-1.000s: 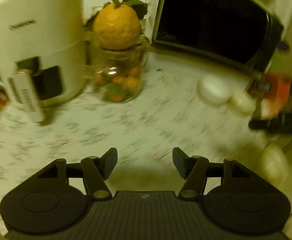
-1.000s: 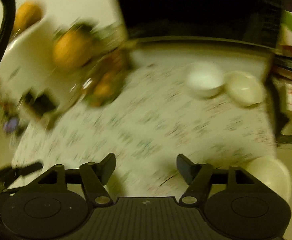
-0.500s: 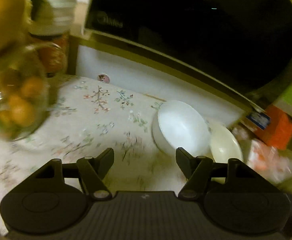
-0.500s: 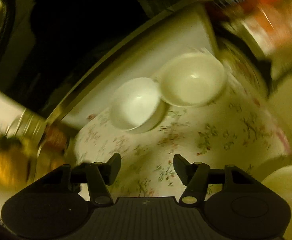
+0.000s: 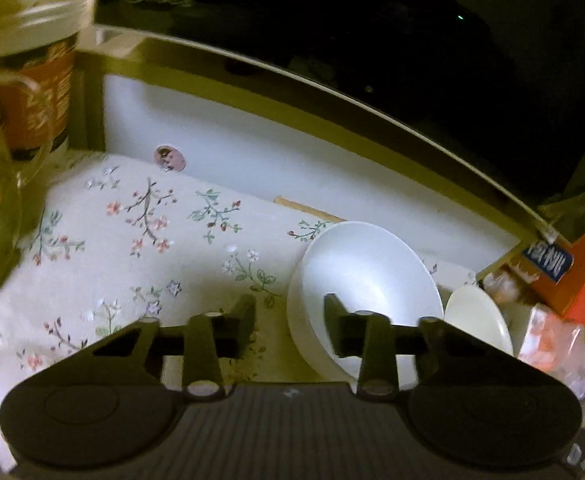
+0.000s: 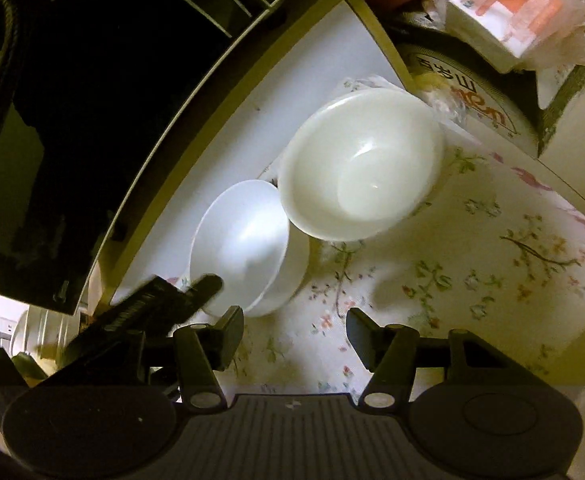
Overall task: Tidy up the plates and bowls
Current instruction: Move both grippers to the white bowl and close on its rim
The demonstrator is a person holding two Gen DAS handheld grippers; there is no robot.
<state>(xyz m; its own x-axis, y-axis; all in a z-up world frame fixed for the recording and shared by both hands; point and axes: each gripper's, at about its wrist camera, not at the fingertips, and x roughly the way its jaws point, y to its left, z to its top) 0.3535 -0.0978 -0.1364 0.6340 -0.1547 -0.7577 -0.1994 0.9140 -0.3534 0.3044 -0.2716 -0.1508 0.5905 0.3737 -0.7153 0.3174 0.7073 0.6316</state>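
White bowl (image 5: 366,280) lower right of frame; my left hand-held gripper (image 5: 288,320) closing astride its near rim, not yet pinching.

We see our left gripper (image 5: 288,320) and right gripper (image 6: 294,334) built alike: matte black plastic, a ribbed central housing, round discs at either side, angular linkage arms with pale metal pivot pins, and blunt, wedge-shaped black fingers (image 6: 228,334).
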